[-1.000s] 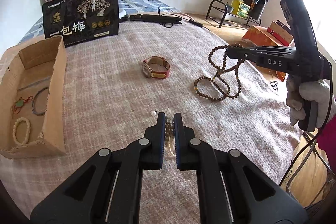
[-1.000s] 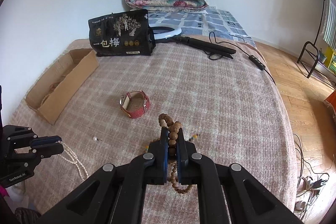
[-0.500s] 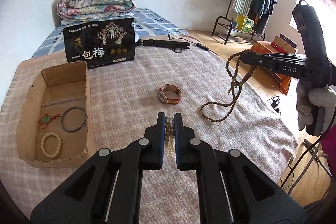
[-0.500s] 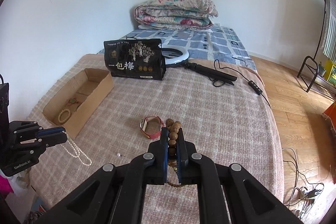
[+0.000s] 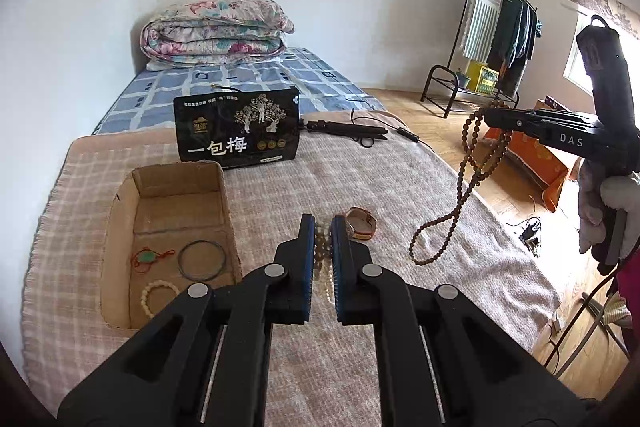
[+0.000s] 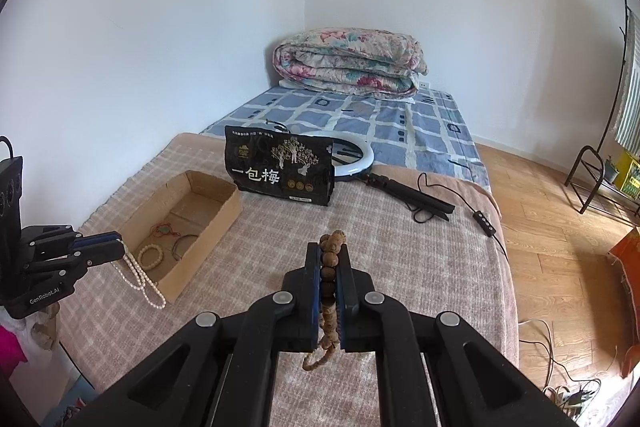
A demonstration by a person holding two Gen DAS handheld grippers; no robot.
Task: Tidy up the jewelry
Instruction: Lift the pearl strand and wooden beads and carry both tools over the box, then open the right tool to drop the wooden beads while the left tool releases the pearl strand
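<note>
My left gripper (image 5: 322,227) is shut on a white pearl necklace (image 5: 323,255), which hangs in loops beside the cardboard box in the right wrist view (image 6: 140,277). My right gripper (image 6: 331,255) is shut on a brown wooden bead necklace (image 6: 330,263); in the left wrist view it dangles in long loops (image 5: 460,195) above the bed. The cardboard box (image 5: 124,227) holds a green pendant on red cord (image 5: 146,257), a dark bangle (image 5: 202,259) and a cream bead bracelet (image 5: 160,297). A wristwatch with a red strap (image 5: 362,225) lies on the blanket, partly behind my left fingers.
A black snack bag (image 5: 238,127) stands behind the box. A ring light with black handle and cable (image 6: 400,189) lies further back. A folded floral quilt (image 6: 348,61) sits by the wall. A clothes rack (image 5: 492,39) and wooden floor are to the right.
Both grippers have risen higher above the bed with their necklaces. The bead necklace has lifted off the blanket and hangs free. The left gripper has moved closer to the box.
</note>
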